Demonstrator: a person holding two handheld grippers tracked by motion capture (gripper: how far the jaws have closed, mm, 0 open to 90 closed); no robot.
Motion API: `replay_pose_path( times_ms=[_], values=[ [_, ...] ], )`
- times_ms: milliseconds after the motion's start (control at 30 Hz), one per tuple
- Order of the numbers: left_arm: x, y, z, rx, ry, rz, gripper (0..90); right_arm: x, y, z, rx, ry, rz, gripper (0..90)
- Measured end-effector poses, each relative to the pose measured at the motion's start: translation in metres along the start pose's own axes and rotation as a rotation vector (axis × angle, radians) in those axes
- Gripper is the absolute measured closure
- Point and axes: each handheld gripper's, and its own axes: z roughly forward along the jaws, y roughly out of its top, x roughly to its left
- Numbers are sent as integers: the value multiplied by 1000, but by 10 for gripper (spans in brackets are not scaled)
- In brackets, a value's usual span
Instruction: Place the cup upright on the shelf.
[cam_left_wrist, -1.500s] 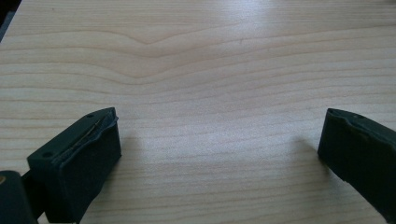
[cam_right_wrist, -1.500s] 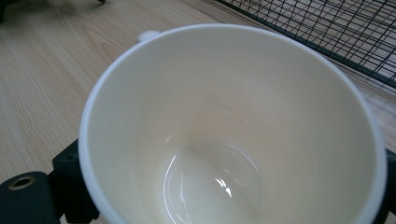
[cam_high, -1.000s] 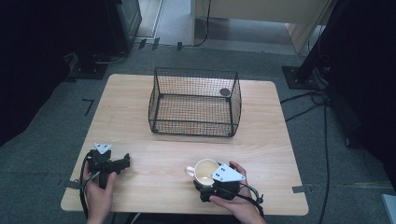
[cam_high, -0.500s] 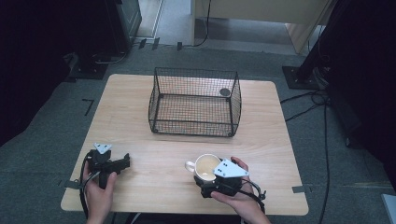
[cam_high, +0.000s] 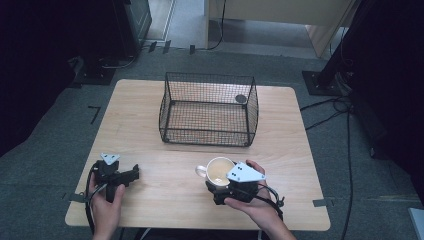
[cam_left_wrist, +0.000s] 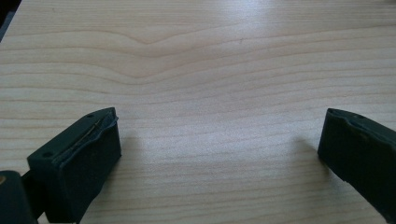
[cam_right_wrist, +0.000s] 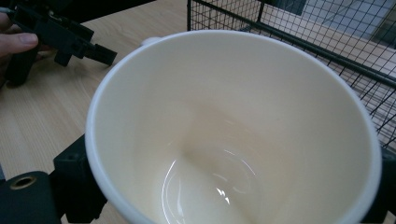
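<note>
Now we hold the cream mug (cam_high: 218, 171) in our right gripper (cam_high: 226, 186) — empty, upright, near the wire basket (cam_high: 208, 108).
Our left gripper (cam_high: 131, 174) rests well away from the basket — jaws wide apart, nothing between them; a small dark disc (cam_high: 241, 98) sits in the basket's corner.

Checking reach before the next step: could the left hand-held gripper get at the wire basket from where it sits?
Probably yes: the left hand-held gripper is open, with bare table up to the wire basket.

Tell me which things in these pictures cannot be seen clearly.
- Right gripper fingers: in the right gripper view the cup hides them almost fully.
- Cup's handle: only a sliver past the rim there.
- Small dark disc at the basket: too small to identify in the high view.
</note>
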Motion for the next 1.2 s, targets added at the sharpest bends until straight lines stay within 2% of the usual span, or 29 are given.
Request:
replay_pose_path(
  times_ms=[233,567,833,933,1200],
  values=[
    [0,0,0,1,0,1,0,-5,16,0,-12,1,2,87],
    [0,0,0,1,0,1,0,-13,39,5,-19,-12,-24,87],
    [0,0,0,2,0,1,0,-22,55,8,-11,-32,-17,88],
    [0,0,0,0,0,-2,0,-32,68,12,-9,-45,-10,87],
    [0,0,0,0,0,-1,0,-52,90,19,-27,-55,2,88]
  ],
)
